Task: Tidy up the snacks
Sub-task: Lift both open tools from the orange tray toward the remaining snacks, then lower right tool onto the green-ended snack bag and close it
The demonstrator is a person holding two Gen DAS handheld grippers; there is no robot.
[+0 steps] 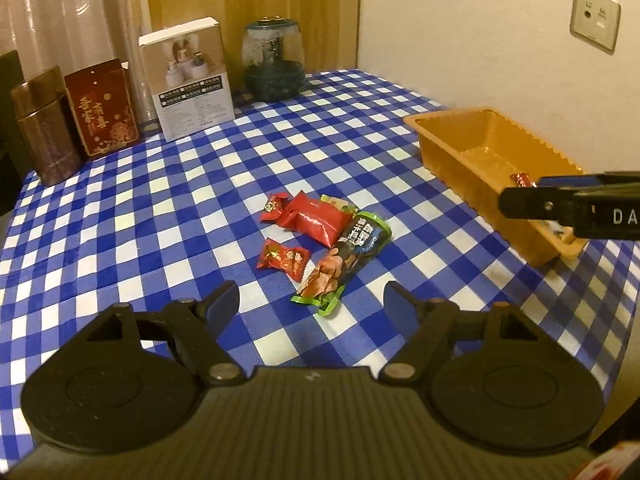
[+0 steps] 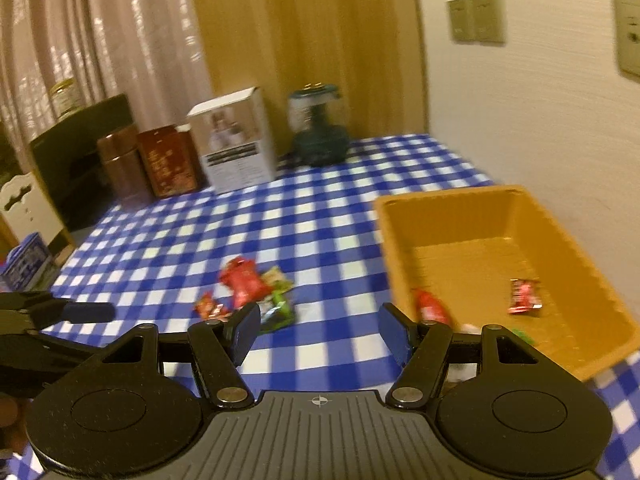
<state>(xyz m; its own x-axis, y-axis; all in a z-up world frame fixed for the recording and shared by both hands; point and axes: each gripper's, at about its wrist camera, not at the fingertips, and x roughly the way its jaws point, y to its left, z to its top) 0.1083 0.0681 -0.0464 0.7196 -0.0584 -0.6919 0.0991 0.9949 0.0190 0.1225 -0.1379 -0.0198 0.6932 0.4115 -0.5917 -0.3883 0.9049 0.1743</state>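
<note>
Blue-and-white checked cloth covers the table [image 1: 120,240], where a small heap of snacks [image 1: 320,236] lies near the middle, well apart from the orange tray [image 1: 452,144] by the wall-side edge; a few packets already sit inside the tray. Left gripper [image 1: 312,300] hangs just before the heap, jaws spread and empty. Right gripper [image 2: 318,332] is also released, holding nothing. Best approach: descend over the green-edged packet [image 1: 344,260], straddle its narrow width, and clamp only that one
</note>
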